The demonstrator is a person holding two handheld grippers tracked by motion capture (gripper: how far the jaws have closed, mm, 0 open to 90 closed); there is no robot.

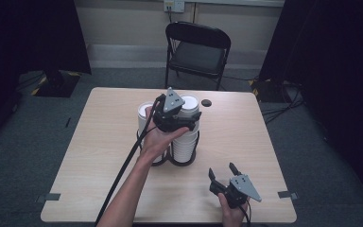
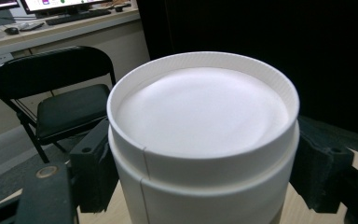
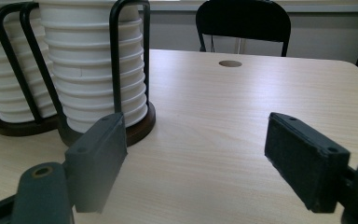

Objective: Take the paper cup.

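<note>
1. Two stacks of white cups stand in a black wire holder at the middle of the surface.
2. Left gripper has its jaws clamped on the top cup of the right stack.
3. Right gripper, near the surface's front edge and well apart from the holder, rests with jaws spread wide, holding nothing.

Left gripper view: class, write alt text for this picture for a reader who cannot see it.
The left gripper is clamped on the top cup of a stack of upturned white paper cups, one black jaw on each side. Behind, to the left, stand a black folding chair and a desk with a keyboard; to the right is a dark curtain.
</note>
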